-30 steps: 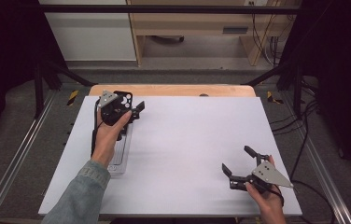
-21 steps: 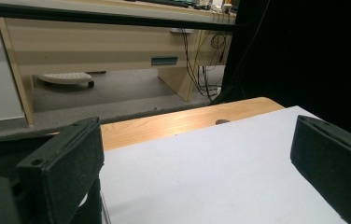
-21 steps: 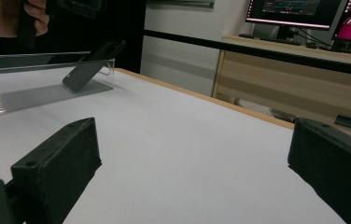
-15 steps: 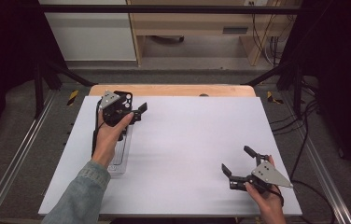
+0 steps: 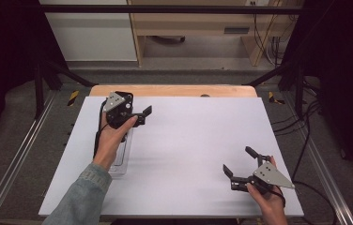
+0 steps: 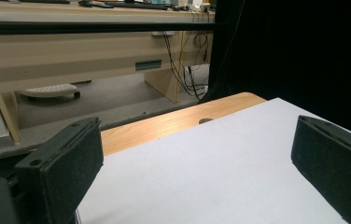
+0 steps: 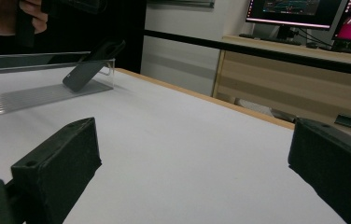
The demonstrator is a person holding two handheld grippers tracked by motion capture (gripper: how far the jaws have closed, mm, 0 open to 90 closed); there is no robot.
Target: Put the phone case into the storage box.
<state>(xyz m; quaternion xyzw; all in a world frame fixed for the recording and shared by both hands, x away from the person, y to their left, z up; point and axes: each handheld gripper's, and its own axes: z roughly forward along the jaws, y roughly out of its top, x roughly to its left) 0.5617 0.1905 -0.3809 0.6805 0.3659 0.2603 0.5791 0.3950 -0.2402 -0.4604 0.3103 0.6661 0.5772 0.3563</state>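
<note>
My left gripper (image 5: 141, 115) is held over the far left of the white table top (image 5: 188, 150), jaws wide apart and nothing between them. In the left gripper view its open jaws frame bare white board. Under that hand lies a clear plastic tray (image 5: 119, 159). The right gripper view also shows the clear plastic tray (image 7: 24, 95), with a slanted black flat piece (image 7: 92, 65) at its far end. My right gripper (image 5: 238, 160) sits near the front right, open and empty, its black pads (image 7: 57, 168) spread wide over bare board.
A wooden strip (image 5: 174, 90) runs along the table's far edge. Metal rails (image 5: 19, 159) flank both sides. Beyond stand a wooden bench (image 5: 198, 28) and cables (image 5: 301, 131) on the floor at right. Monitors (image 7: 295, 11) glow in the right gripper view.
</note>
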